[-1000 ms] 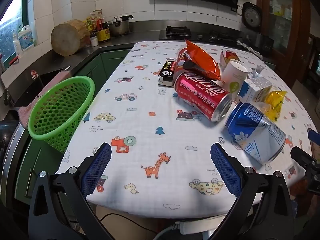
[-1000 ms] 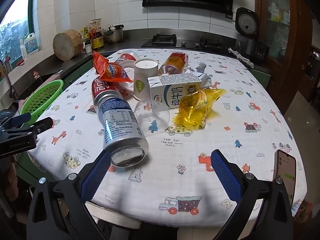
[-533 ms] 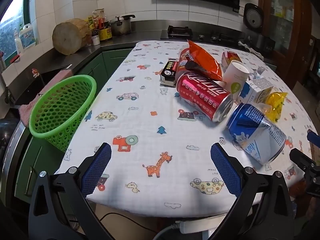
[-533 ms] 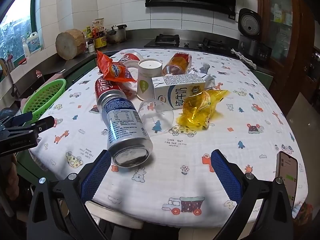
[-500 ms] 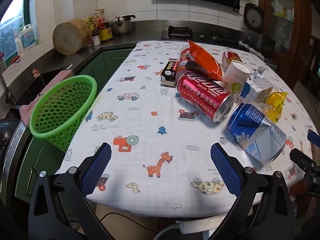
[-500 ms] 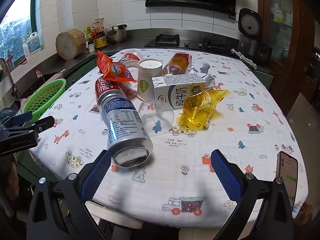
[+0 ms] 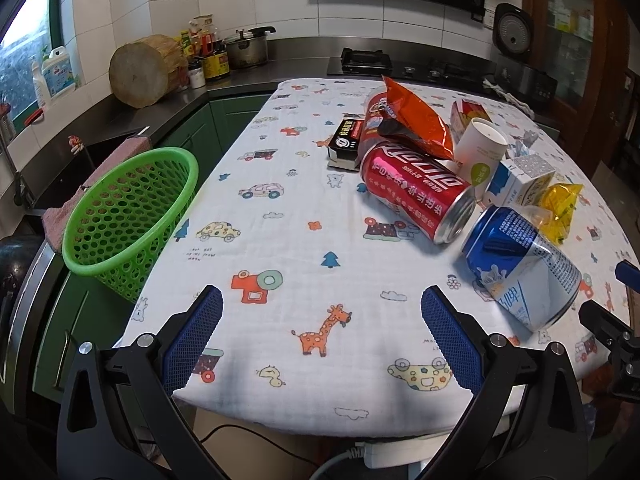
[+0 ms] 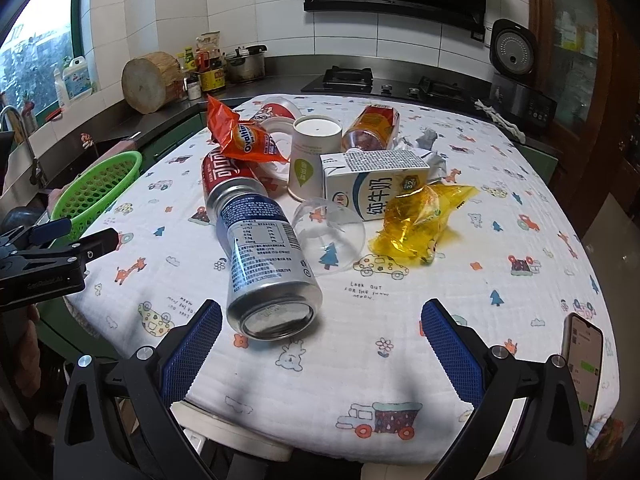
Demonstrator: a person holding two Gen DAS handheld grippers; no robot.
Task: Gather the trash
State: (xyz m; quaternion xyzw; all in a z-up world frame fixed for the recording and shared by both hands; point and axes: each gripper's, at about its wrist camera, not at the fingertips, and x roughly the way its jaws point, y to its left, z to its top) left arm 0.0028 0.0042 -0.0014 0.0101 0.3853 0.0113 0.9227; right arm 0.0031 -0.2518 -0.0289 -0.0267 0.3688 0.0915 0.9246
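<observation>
At the far left, a green basket [image 7: 128, 216] is sitting tilted against the edge of the table [image 7: 280, 208], its mouth facing up and right. The left gripper [image 7: 322, 334] is hovering over the near edge with its jaws spread wide, gripping nothing. Right of centre, a red can [image 7: 416, 192] is lying on its side, long axis running far-left to near-right. Just beside it, a blue can [image 8: 260, 256] is lying with its base pointing toward the right gripper [image 8: 320, 342], which is also gaping, empty. Farther right, a milk carton [image 8: 374, 188] and a yellow wrapper [image 8: 420, 220] are touching.
</observation>
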